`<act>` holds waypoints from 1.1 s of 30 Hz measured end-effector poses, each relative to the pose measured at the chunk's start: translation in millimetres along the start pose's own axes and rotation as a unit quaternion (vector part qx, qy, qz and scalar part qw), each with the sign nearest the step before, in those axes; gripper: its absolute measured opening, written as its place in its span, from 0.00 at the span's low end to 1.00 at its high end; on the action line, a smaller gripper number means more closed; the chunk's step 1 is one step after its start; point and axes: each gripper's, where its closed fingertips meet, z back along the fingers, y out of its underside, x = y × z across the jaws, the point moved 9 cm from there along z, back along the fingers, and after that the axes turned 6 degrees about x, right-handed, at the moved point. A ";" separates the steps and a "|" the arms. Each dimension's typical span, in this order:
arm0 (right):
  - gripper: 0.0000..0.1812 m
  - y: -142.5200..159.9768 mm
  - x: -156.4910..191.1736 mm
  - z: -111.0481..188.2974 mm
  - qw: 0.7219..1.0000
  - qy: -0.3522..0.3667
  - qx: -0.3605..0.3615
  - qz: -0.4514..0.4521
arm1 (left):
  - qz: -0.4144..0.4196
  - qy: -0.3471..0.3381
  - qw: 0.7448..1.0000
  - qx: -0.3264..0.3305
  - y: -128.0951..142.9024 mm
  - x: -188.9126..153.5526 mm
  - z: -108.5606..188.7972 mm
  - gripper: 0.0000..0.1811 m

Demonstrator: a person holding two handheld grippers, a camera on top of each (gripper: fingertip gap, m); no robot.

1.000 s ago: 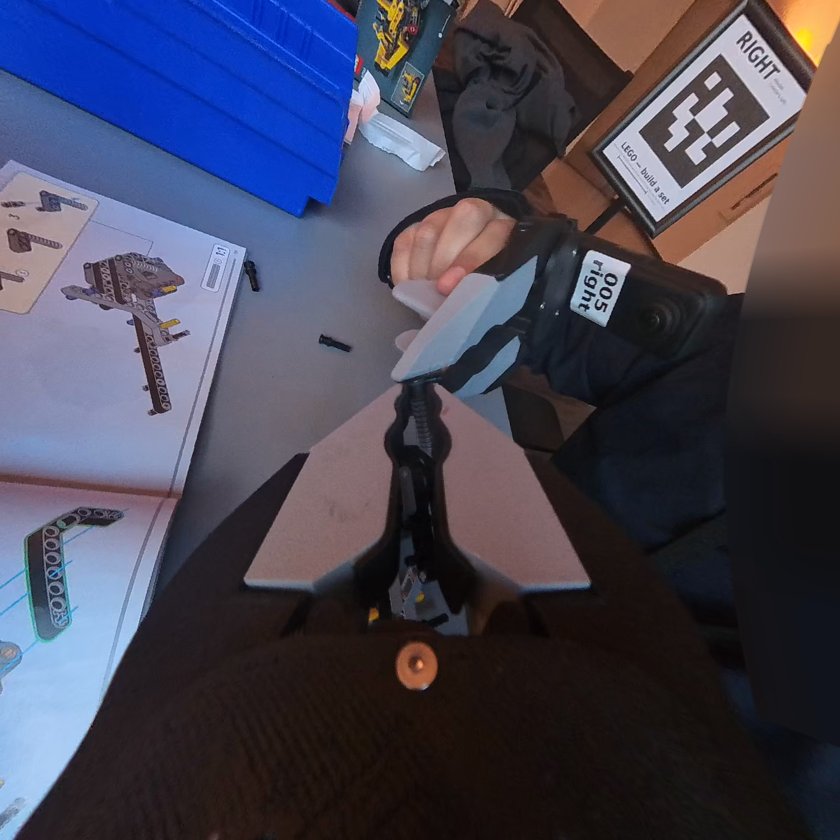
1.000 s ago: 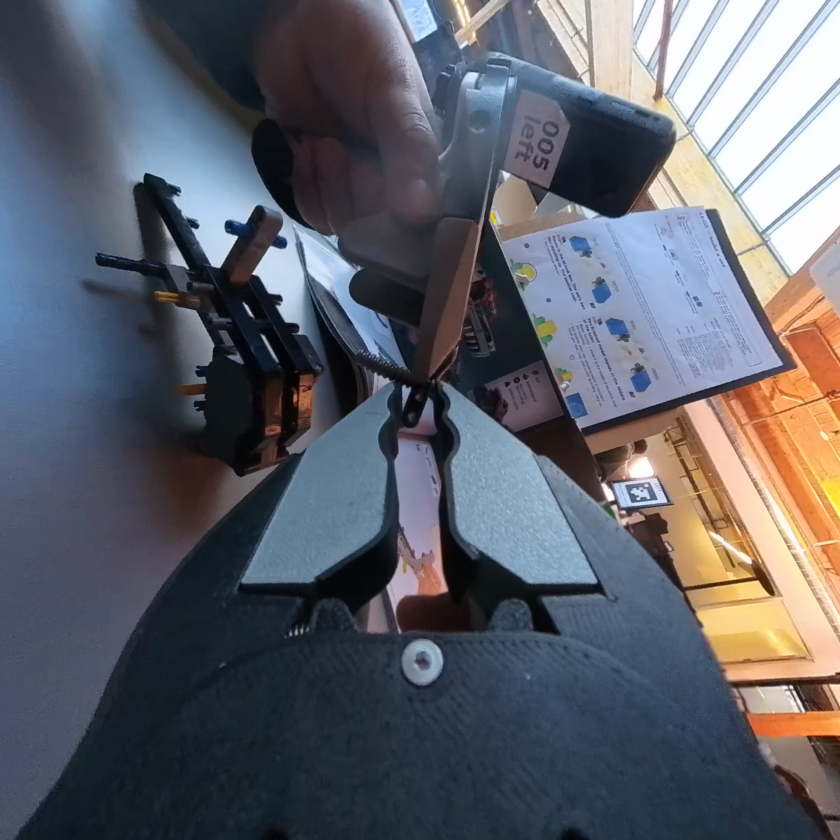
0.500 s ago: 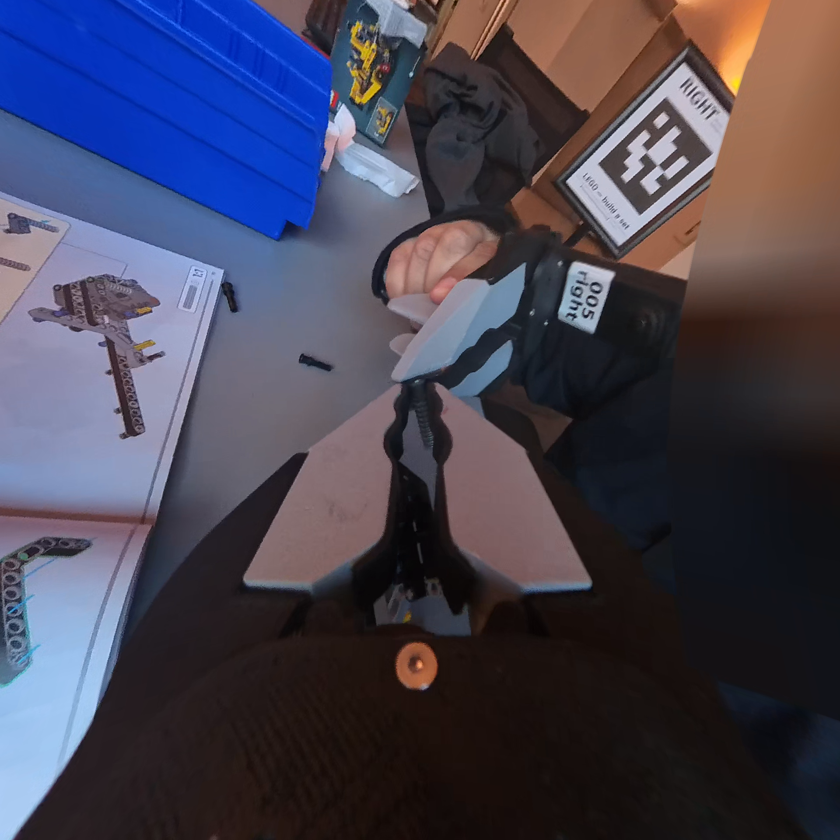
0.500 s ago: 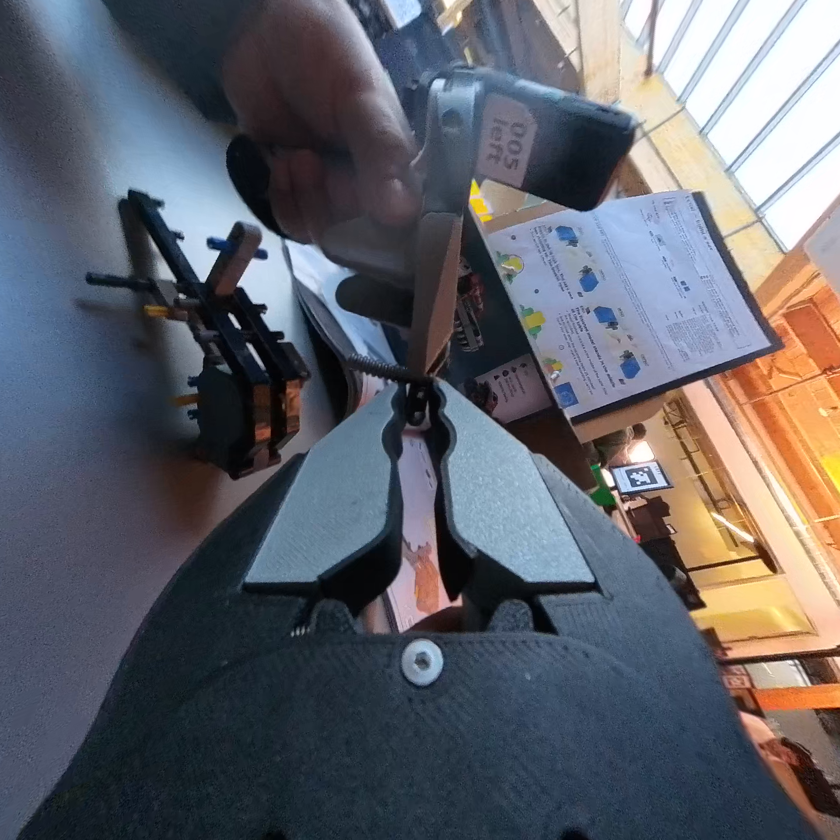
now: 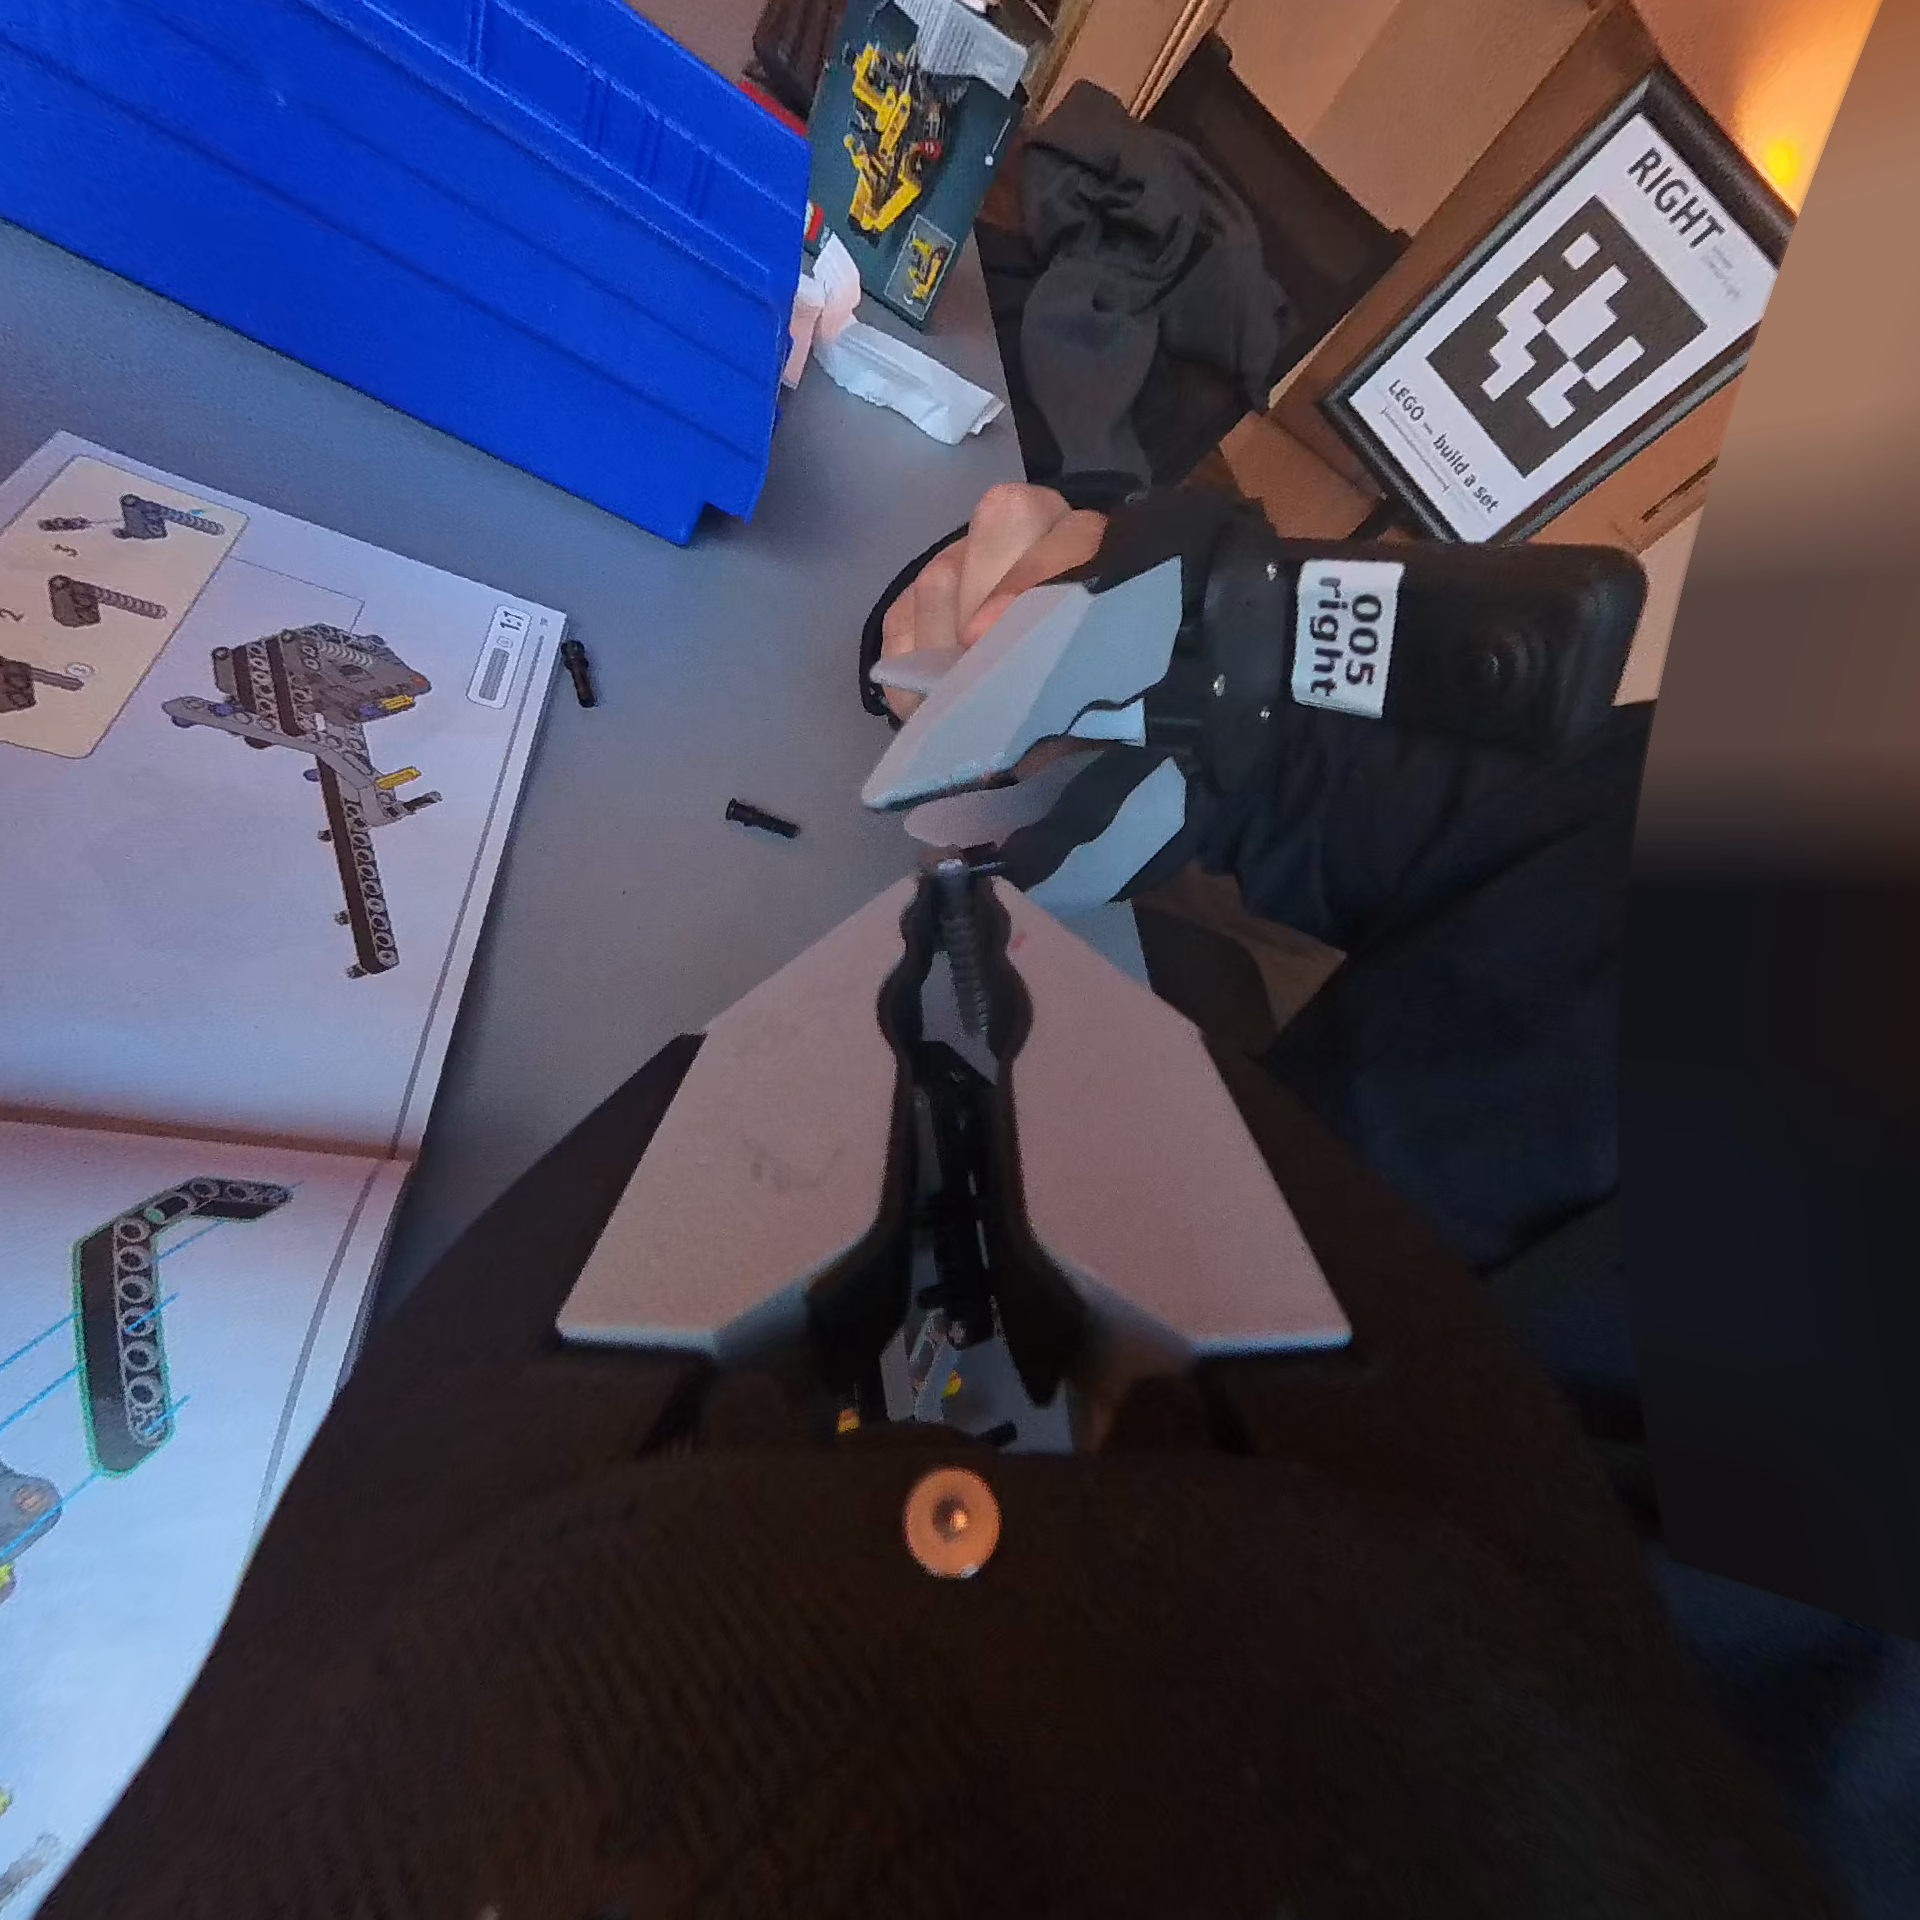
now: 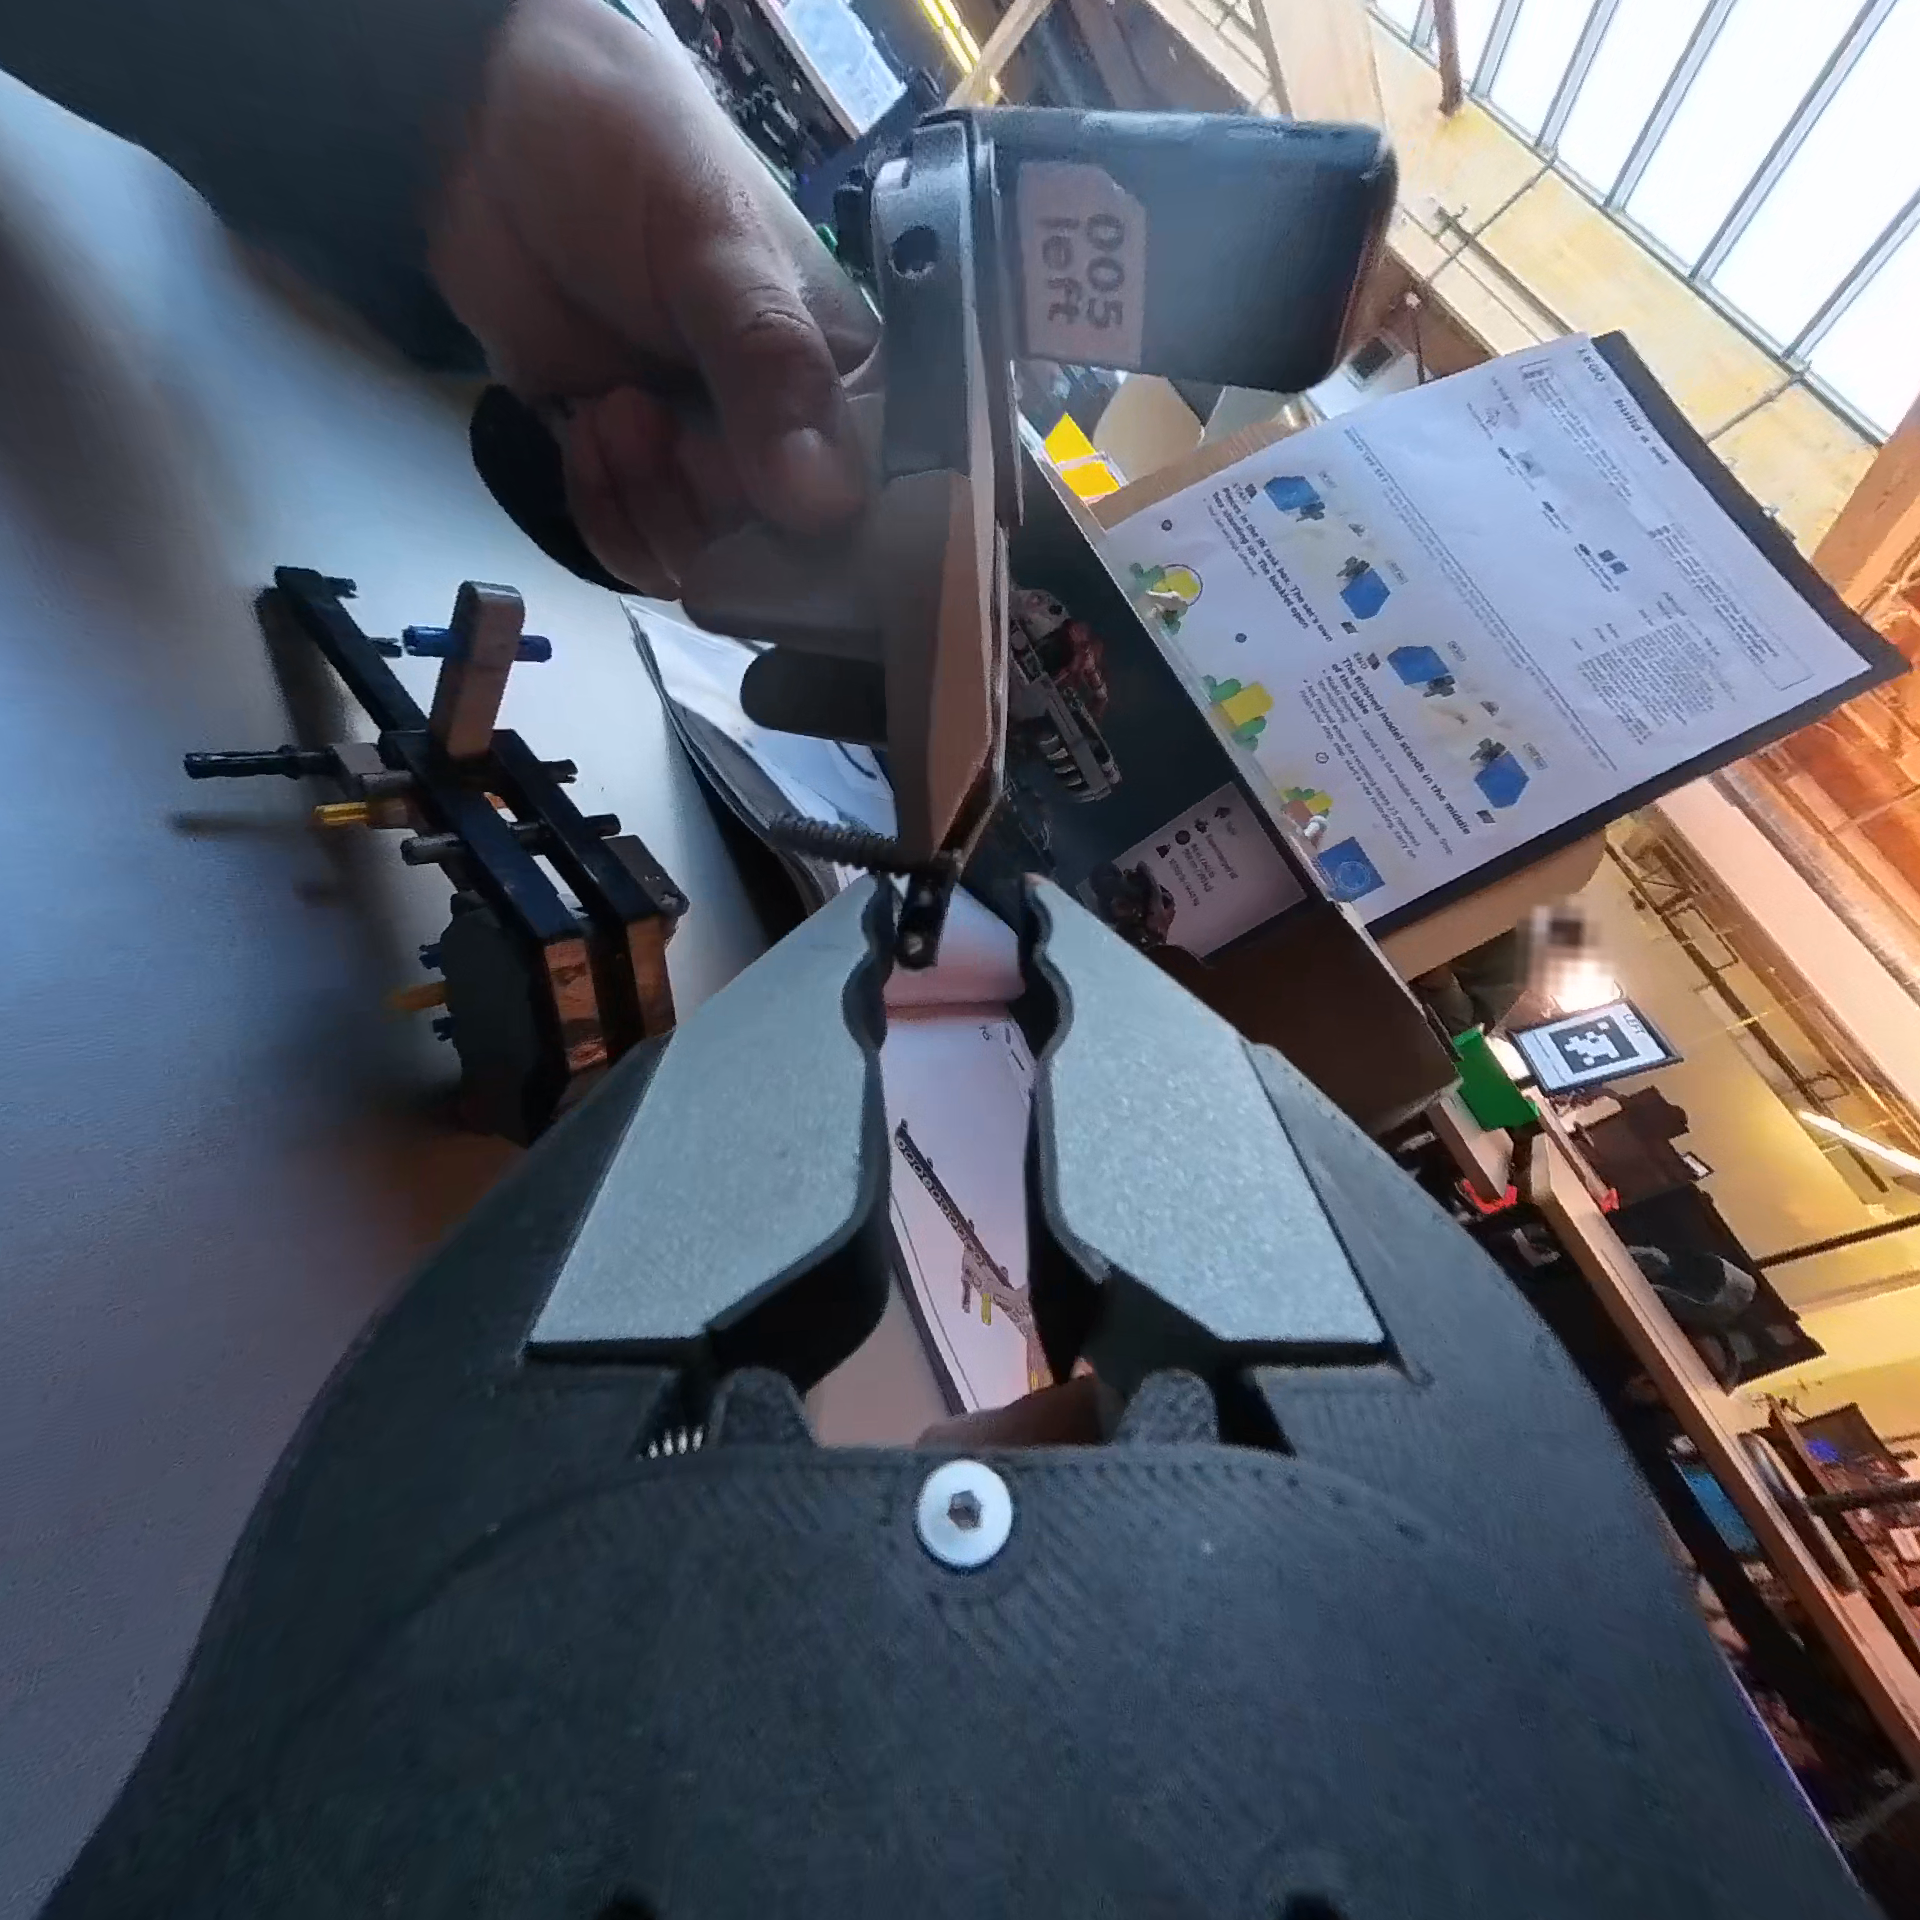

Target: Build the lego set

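Observation:
My left gripper (image 5: 956,914) is shut on a dark grey ribbed rod (image 5: 964,961), held above the grey table (image 5: 644,831). The rod's tip points at my right gripper (image 5: 935,821), which is open around it. In the right wrist view the left gripper (image 6: 935,831) holds the rod (image 6: 831,836) crosswise. A small black connector (image 6: 920,914) sits on the rod's end, against one finger of my open right gripper (image 6: 956,904). A partly built black model (image 6: 499,883) lies on the table to the left.
An open instruction booklet (image 5: 260,831) lies at the left, also under the right gripper (image 6: 956,1143). Two loose black pins (image 5: 762,818) (image 5: 580,672) lie by it. A blue bin (image 5: 416,208), a set box (image 5: 904,156), a framed marker sign (image 5: 1558,301) and a clipboard (image 6: 1507,623) stand behind.
My right gripper's jaws have opened off the small black connector at the rod's end. The left gripper still holds the rod and has shifted slightly.

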 end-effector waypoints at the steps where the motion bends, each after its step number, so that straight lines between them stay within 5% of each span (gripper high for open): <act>1: 0.08 -0.3 1.0 0.8 1.000 -0.003 -0.004 0.006 | 0.001 0.003 1.000 -0.002 -0.3 -0.3 0.3 0.03; 17: 0.03 -6.7 0.7 8.7 0.998 0.006 -0.061 0.014 | 0.009 0.066 0.998 -0.012 -3.8 -6.1 4.6 0.03; 33: 0.03 -2.5 -2.4 4.5 0.999 0.035 -0.024 0.026 | 0.005 0.028 0.999 0.019 -2.9 -1.7 6.5 0.12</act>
